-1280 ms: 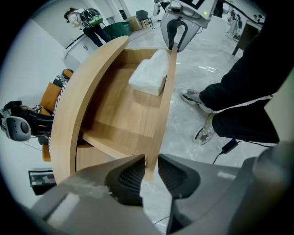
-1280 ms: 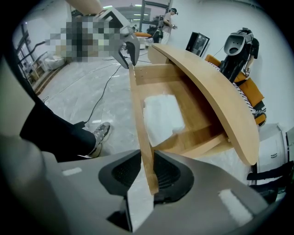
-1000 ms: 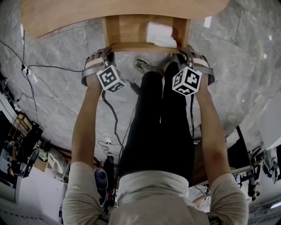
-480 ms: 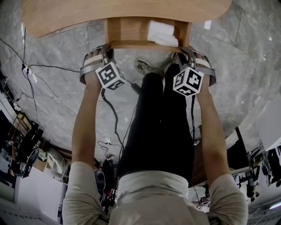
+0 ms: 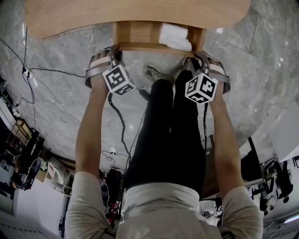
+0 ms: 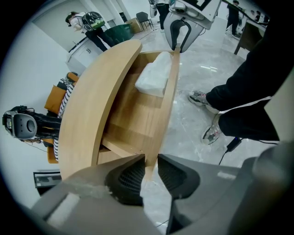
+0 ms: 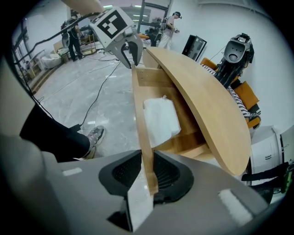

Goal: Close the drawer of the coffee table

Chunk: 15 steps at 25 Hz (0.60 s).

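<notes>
A pale wooden coffee table (image 5: 135,13) stands at the top of the head view, its drawer (image 5: 138,33) pulled out toward me. A white folded bundle (image 5: 175,36) lies inside the drawer. My left gripper (image 5: 114,52) is shut on the left end of the drawer front (image 6: 167,105), whose edge sits between the pads (image 6: 149,172). My right gripper (image 5: 196,55) is shut on the right end of the same panel (image 7: 140,110), which is pinched between its pads (image 7: 148,172). The bundle (image 7: 161,121) lies just behind the panel, under the curved tabletop (image 7: 206,105).
My legs and shoes (image 5: 156,73) stand on the grey marble floor just in front of the drawer. Cables (image 5: 46,72) trail over the floor at left. A headset on a stand (image 7: 236,53), orange seats and people are in the room beyond the table.
Both grippers have shifted a little toward the table with the drawer front. Slightly less of the drawer shows from under the tabletop.
</notes>
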### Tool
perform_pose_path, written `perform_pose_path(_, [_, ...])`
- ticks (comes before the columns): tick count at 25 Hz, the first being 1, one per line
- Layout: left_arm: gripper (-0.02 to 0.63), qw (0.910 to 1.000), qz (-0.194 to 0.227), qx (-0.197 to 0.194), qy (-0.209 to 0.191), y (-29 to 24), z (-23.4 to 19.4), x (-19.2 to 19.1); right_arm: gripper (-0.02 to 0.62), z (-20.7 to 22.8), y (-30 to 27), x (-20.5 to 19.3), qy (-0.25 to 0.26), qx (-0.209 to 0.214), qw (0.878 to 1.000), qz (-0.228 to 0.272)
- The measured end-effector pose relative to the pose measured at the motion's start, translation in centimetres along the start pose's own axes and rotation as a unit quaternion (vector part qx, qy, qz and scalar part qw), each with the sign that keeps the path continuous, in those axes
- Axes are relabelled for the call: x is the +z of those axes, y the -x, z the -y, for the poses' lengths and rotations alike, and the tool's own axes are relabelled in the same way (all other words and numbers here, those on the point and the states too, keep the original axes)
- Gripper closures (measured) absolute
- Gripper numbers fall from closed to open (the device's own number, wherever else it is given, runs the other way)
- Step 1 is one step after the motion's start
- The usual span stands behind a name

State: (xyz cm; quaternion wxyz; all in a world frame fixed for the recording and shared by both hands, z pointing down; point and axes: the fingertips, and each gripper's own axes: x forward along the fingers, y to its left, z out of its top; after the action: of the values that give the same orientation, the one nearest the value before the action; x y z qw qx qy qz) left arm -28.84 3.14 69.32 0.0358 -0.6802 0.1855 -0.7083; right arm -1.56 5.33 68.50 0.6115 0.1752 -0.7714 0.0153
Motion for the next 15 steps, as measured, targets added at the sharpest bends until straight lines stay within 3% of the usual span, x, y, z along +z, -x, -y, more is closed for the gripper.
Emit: perform_pose_path(15, [0.491,1.0000,0.003,0.009,0.002,-0.3,-1.7,0.5,0.505,1.5,-0.3,0.3,-0.006,-0.014,1.000,-0.002])
